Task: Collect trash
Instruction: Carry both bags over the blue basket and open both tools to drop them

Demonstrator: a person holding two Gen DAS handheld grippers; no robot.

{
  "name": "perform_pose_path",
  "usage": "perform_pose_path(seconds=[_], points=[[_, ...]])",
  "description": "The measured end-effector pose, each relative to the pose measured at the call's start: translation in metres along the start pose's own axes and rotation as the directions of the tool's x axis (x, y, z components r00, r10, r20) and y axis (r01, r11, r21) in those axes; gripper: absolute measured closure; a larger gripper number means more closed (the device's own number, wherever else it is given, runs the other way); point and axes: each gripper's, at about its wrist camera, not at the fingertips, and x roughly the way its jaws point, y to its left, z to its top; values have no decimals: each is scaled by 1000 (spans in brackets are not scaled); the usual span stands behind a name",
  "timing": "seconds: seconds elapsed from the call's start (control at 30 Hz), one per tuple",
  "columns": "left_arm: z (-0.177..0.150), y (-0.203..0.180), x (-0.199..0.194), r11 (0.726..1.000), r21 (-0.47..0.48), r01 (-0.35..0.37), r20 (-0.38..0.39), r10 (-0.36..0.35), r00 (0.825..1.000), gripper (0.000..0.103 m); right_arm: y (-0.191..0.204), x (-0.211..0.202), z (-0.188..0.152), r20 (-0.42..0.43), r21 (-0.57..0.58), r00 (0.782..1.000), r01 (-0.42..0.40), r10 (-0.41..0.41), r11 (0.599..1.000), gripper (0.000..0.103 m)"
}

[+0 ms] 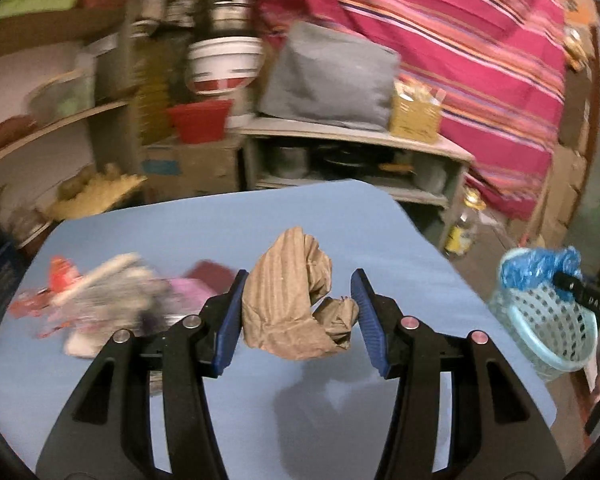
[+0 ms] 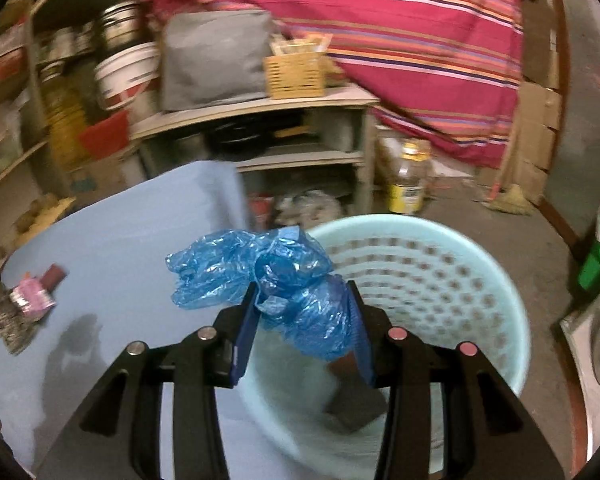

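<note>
My left gripper [image 1: 300,312] is shut on a crumpled brown paper bag [image 1: 292,304], held above the light blue table [image 1: 180,224]. Left of it on the table lies a blurred heap of wrappers [image 1: 100,296], red, white and pink. My right gripper [image 2: 302,320] is shut on a crumpled blue plastic bag [image 2: 260,268], held over the near rim of a pale blue perforated basket [image 2: 440,280]. A dark flat object [image 2: 356,404] lies at the basket's bottom. In the left wrist view the same basket [image 1: 548,320] stands at the right table edge with the blue bag [image 1: 536,264] over it.
More wrappers [image 2: 32,300] lie at the table's left in the right wrist view. Behind the table stand a grey shelf unit [image 1: 340,136] with a grey bag, buckets and a wicker box. A striped red cloth [image 1: 460,40] hangs at the back. A bottle [image 2: 408,184] stands on the floor.
</note>
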Motion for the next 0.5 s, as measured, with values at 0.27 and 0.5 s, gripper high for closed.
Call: perform_pose_path(seconds=[0.27, 0.5], points=[[6, -116, 27, 987, 47, 155, -20, -155, 988, 52, -65, 10, 2, -13, 49, 997, 77, -77, 996, 61], [2, -198, 44, 962, 106, 253, -65, -247, 967, 51, -94, 7, 4, -3, 75, 995, 104, -104, 992, 61]])
